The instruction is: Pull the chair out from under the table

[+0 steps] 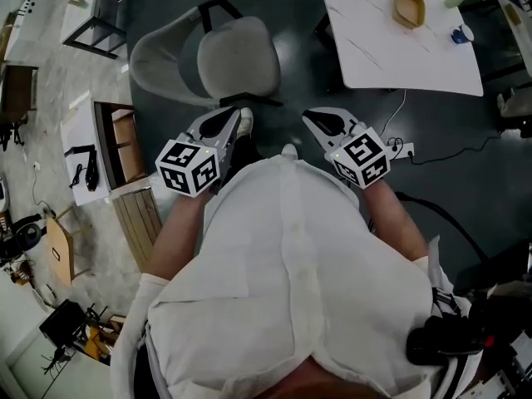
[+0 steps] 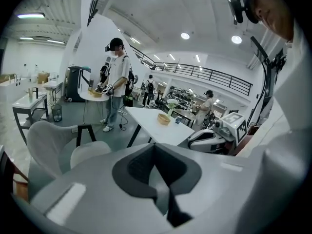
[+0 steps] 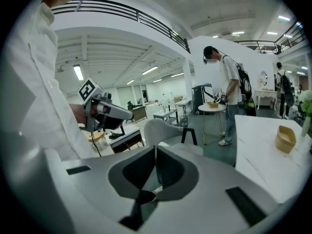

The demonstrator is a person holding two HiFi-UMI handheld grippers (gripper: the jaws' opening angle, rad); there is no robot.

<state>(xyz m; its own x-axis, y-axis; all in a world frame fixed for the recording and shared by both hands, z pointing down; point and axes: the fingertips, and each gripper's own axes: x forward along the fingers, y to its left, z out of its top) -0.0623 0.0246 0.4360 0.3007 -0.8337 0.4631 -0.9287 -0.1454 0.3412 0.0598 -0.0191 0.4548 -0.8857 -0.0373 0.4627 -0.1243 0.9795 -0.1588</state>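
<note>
Left tongs [image 2: 155,149] and right tongs [image 3: 155,151], both closed on nothing, held close to our body and pointing toward the chair [image 1: 223,61]. We judge the pull complete: the chair stands free on the dark floor [image 1: 299,48], beside the white worktop [image 1: 391,56] and apart from it, so neither tongs needs a grip.

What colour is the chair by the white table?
The chair is light grey; the head view shows it best.
</note>
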